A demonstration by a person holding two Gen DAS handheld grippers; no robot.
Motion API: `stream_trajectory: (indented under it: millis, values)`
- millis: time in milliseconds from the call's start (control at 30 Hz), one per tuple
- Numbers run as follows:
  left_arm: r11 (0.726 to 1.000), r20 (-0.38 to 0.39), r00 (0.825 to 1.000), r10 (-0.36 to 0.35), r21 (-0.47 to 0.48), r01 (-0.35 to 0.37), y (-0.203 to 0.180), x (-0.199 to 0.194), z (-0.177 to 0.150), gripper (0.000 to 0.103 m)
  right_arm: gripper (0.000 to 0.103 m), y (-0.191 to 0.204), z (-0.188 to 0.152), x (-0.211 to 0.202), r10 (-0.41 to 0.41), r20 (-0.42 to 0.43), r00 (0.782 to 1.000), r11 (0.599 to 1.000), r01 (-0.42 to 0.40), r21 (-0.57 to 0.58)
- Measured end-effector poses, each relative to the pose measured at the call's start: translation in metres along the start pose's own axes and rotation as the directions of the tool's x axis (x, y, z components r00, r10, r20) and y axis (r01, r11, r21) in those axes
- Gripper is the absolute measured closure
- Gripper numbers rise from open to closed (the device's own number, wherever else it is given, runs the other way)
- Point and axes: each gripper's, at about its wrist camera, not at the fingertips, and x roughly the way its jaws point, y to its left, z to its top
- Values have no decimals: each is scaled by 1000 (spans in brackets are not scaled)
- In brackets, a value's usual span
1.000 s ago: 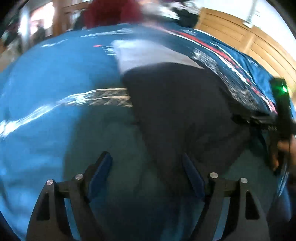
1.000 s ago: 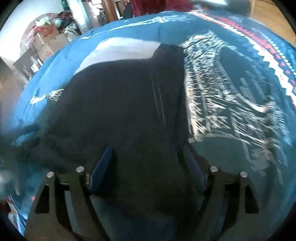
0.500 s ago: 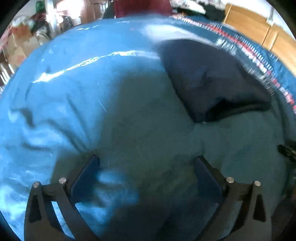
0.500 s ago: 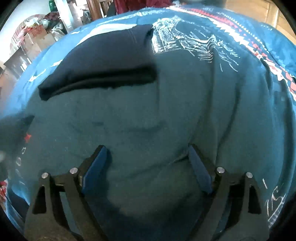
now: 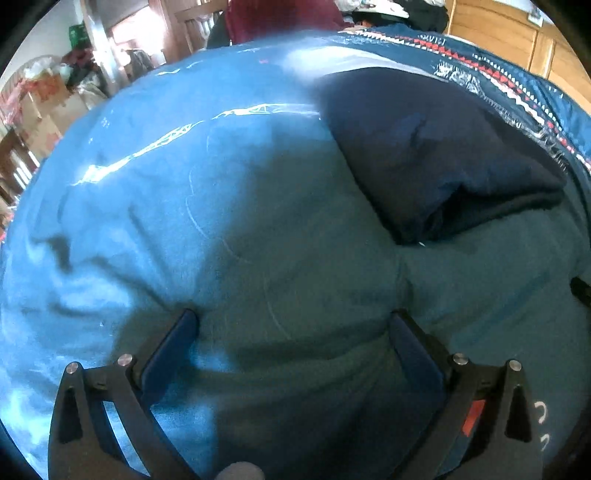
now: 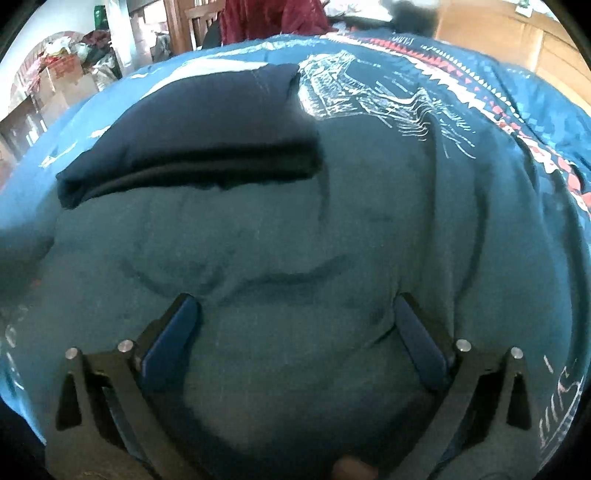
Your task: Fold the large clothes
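The left tongs stand spread wide and hold nothing, their blue pads pressing lightly into the teal blanket that covers the bed. The right tongs are likewise released and empty, with the same soft cover puckered between their pads. The surface under both is so soft and wrinkled that it is hard to say whether the fingertips only touch it or sink in.

Beyond the tongs lies the folded dark navy garment, a thick flat bundle with its layered open edge turned toward the cameras. In the right wrist view the garment sits toward the far left of the bed, just beside the white line drawing printed on the cover. Past it runs the red and white patterned border of the cover, near the bed's far right edge. The lower corners of both views are cut off by the lens rim, and the room behind, with dark red cloth and wooden panels, is blurred.

A second ago the dark garment filled the space right between both tongs; half a second ago it already lay apart, folded. Since then the tongs have barely shifted and stay open, and the bundle lies in the same place
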Motion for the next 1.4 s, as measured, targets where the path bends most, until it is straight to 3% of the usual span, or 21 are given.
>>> stream_trajectory:
  millis: [1400]
  values:
    - [1000,60,998,-12,5,12,3,1,-8,0,0,-1,0,4,17,22,1000,1000,-18,13]
